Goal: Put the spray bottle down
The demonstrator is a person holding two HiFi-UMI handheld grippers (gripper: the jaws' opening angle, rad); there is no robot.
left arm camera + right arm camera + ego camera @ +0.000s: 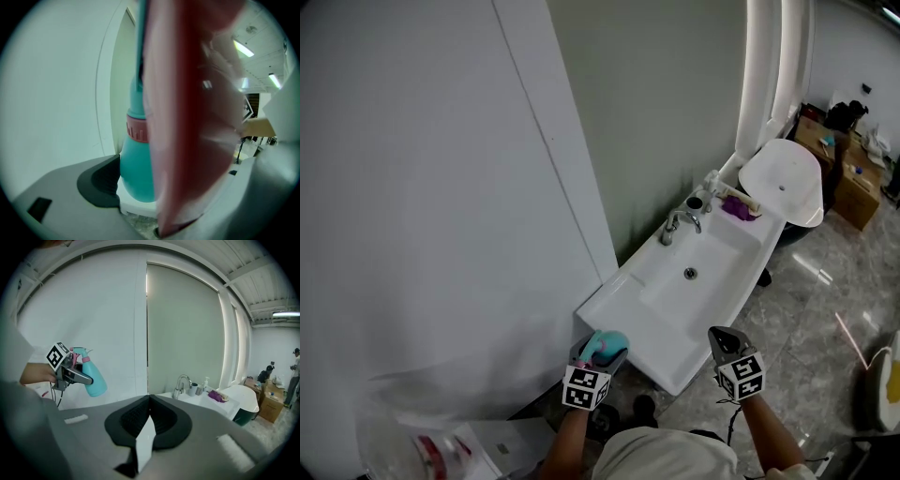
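A teal spray bottle with a pink collar hangs in my left gripper, just in front of the near corner of the white sink. In the left gripper view the bottle's round body sits against the dark left pad, and a blurred pink part close to the lens hides the right jaw. From the right gripper view, the bottle sits out to the left in that gripper. My right gripper hovers off the sink's front edge. Its pads meet at the tips, with a white sliver showing lower between them.
A chrome faucet stands at the back of the sink, with a cup, a pump bottle and a purple cloth beside it. A white tub lies beyond. A white wall panel rises on the left. Marble floor lies to the right.
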